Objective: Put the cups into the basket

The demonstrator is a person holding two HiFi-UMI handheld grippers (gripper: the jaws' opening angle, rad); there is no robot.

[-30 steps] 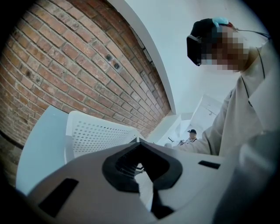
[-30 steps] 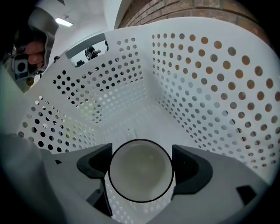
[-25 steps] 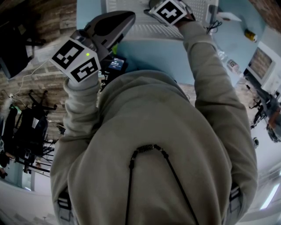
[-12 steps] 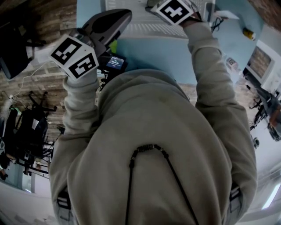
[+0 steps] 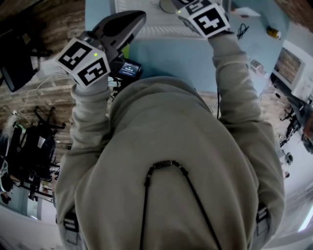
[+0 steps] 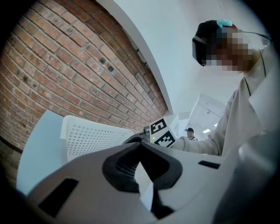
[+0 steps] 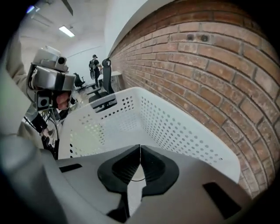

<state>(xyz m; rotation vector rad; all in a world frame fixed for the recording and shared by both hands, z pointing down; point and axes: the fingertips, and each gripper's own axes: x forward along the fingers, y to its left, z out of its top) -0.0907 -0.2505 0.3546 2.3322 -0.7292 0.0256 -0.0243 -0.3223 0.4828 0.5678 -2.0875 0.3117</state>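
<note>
Basket, quantity one, white with perforated walls, stands on the light blue bench at the top centre of the head view. Its open top faces upward and its long axis runs left to right across that frame. In the right gripper view the basket fills the centre of the frame just beyond the jaw tips, with its far long wall beside the brick wall in the upper right. In the left gripper view the basket lies at left centre, ahead of the tips and to their left, below the same brick wall. Hand-held grippers, quantity two. The left hand-held gripper sits at the upper left of the head view, its jaws pointing toward the basket's left end and overlapping it in that frame. In its own view the left hand-held gripper has its pads meeting at the tips and nothing gripped. The right hand-held gripper sits at the top edge of the head view, over the basket's right part. In its own view the right hand-held gripper has jaws closing, pads already touching tip to tip, with nothing between them.
</note>
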